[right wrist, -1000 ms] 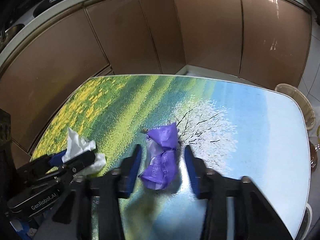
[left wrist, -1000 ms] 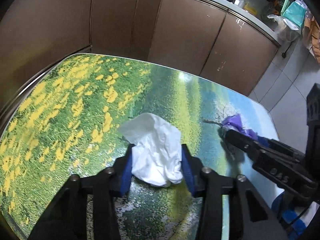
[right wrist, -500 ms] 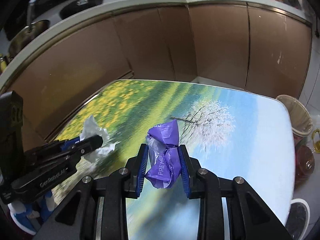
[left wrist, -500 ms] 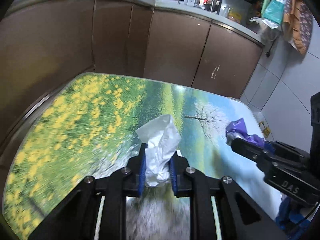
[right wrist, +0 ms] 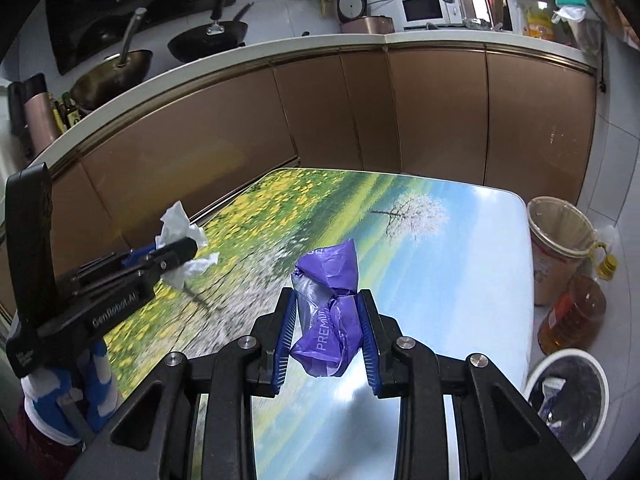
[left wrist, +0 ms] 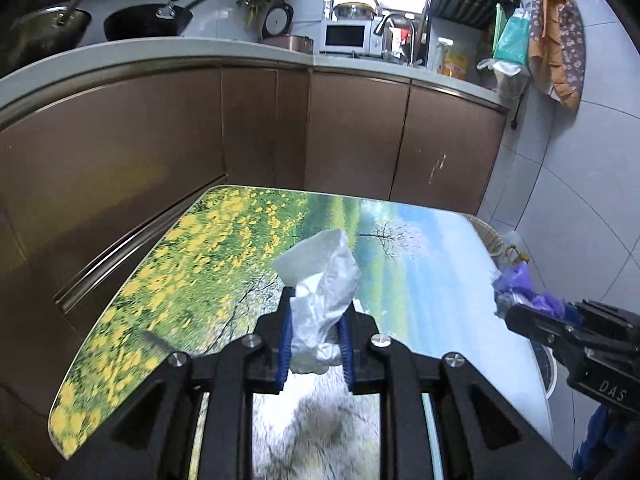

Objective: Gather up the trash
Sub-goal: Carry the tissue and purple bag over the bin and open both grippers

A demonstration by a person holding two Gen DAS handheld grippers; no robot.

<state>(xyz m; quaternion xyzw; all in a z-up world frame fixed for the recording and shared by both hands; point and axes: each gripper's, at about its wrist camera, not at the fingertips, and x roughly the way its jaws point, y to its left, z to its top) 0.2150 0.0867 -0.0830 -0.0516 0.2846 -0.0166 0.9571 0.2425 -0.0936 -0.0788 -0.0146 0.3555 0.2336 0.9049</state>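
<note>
My left claw [left wrist: 314, 344] is clamped on the tissue [left wrist: 320, 300], blue pads pressing it from both sides, and the white wad sticks up and forward out of the grip, clear above the table [left wrist: 192, 264]. My right claw [right wrist: 326, 344] is pinching the wrapper [right wrist: 330, 312], a crumpled purple piece with silver inside (I can read "PREMI" on it), and that too hangs above the tabletop, not touching it.

From the right wrist view I see the left claw off to my left, tissue poking out past its tips. From the left wrist view the right claw sits at the table's right edge, purple showing at its front.

Beside the table's far right corner stands a tan bin [right wrist: 560, 240], lined with a clear bag. Nearer, by the right side of the table, a white bin [right wrist: 568, 396] sits on the floor with some scraps in it. Between the two stands an oil bottle [right wrist: 572, 312]. Brown cabinets [right wrist: 432, 112] run behind the table, with pans [right wrist: 208, 38] and a microwave [right wrist: 424, 8] on the worktop above.
</note>
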